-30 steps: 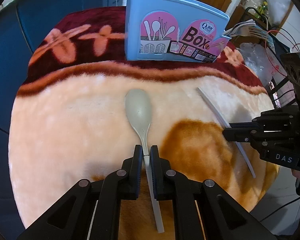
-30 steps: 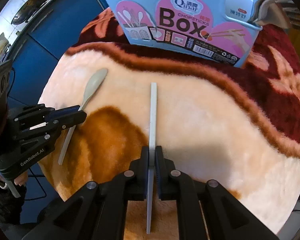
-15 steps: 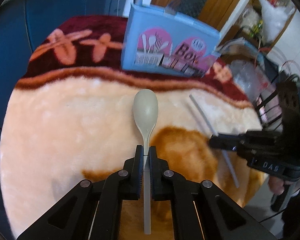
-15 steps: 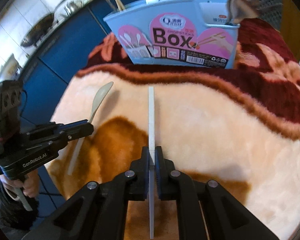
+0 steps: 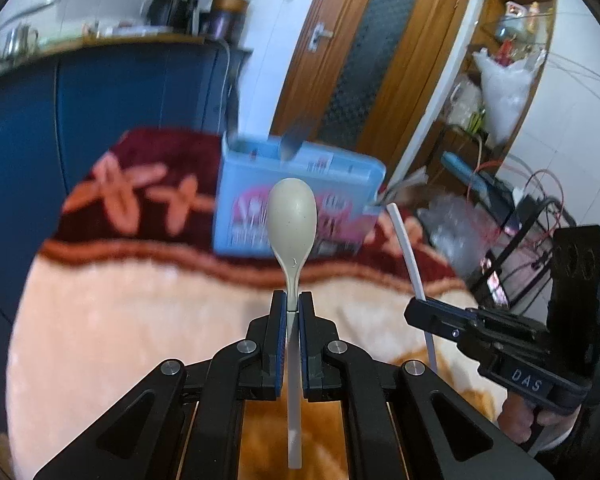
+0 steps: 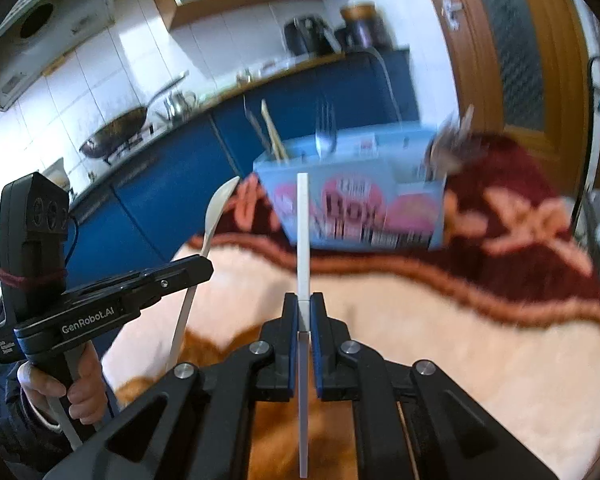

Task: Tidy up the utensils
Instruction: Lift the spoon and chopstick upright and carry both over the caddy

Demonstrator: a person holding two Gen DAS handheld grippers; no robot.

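Observation:
My left gripper (image 5: pixel 293 300) is shut on the handle of a grey-beige spoon (image 5: pixel 292 220), held off the blanket with its bowl pointing at the blue utensil box (image 5: pixel 252 184). My right gripper (image 6: pixel 304 304) is shut on a white chopstick (image 6: pixel 302 232), also lifted, tip toward the same box (image 6: pixel 348 208). In the right wrist view the left gripper (image 6: pixel 206 270) with the spoon (image 6: pixel 216 212) is at the left. In the left wrist view the right gripper (image 5: pixel 414 310) with the chopstick (image 5: pixel 406 248) is at the right. Chopsticks (image 6: pixel 272 132) and a fork (image 6: pixel 326 128) stand in the box.
A fluffy cream, orange and maroon blanket (image 5: pixel 120 312) covers the round table. Blue kitchen cabinets (image 6: pixel 172 160) stand behind it, a wooden door (image 5: pixel 364 60) at the back right. A cluttered shelf with bags and wires (image 5: pixel 500 120) is off the table's right side.
Both grippers have lifted their utensils off the blanket and tilted up, so the spoon and the chopstick now stand in front of the box instead of lying flat.

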